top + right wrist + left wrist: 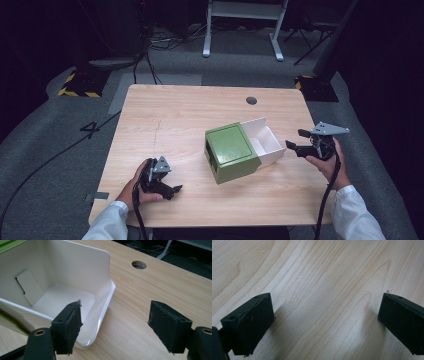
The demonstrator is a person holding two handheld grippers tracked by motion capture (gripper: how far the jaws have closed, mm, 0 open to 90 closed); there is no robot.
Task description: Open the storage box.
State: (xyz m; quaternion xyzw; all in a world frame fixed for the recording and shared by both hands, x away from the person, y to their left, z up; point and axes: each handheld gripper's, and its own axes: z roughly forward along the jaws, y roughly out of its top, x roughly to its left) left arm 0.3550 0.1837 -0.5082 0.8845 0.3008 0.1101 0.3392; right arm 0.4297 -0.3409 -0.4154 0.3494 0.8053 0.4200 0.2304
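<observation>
A green box (230,152) sits right of the table's middle, and a white drawer (263,141) is slid partway out of its right side. The right gripper view looks into that drawer (60,300), and its inside is bare. My right gripper (295,142) hovers open just right of the drawer, touching nothing; the drawer's corner lies just beyond its open jaws (113,325). My left gripper (173,190) rests low near the front left of the table, well clear of the box. It is open over bare wood (325,315).
The wooden table (165,120) has a round cable hole (251,100) near its far edge, seen too in the right gripper view (139,264). Beyond the table stand white desk legs (206,45) and floor cables. Grey carpet surrounds the table.
</observation>
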